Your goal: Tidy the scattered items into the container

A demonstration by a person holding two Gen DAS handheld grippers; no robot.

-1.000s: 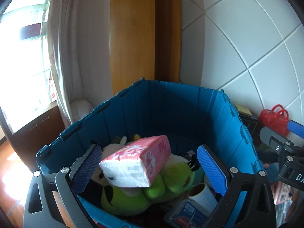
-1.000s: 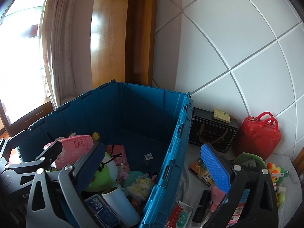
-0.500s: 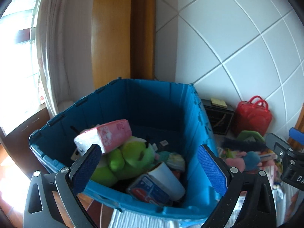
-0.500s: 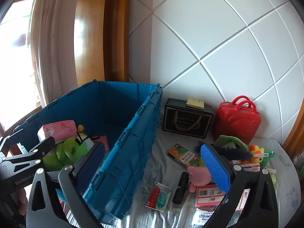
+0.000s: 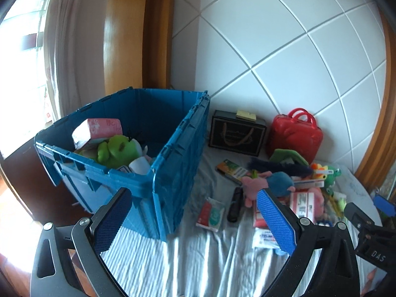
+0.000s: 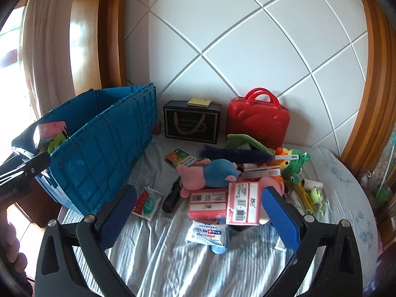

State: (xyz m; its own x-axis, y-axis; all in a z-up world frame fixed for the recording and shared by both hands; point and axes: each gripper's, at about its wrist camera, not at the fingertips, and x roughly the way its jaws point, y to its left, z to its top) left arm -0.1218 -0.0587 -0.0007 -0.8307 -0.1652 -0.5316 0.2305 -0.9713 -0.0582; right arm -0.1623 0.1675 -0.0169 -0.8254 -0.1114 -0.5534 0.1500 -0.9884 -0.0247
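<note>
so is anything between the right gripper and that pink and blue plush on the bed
Partly. The right gripper is open and empty, and the red boxes lie directly between it and the plush, which rests on their far edge. From above nothing visible covers the plush, so it looks reachable over the boxes.

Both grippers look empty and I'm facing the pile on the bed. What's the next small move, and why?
Probably lower the right gripper onto the pink box at the front of the pile. Both it and the left gripper are open and hold nothing, the pink box lies nearly between the right one's fingers, and the blue crate stands close by on the left for the drop.
</note>
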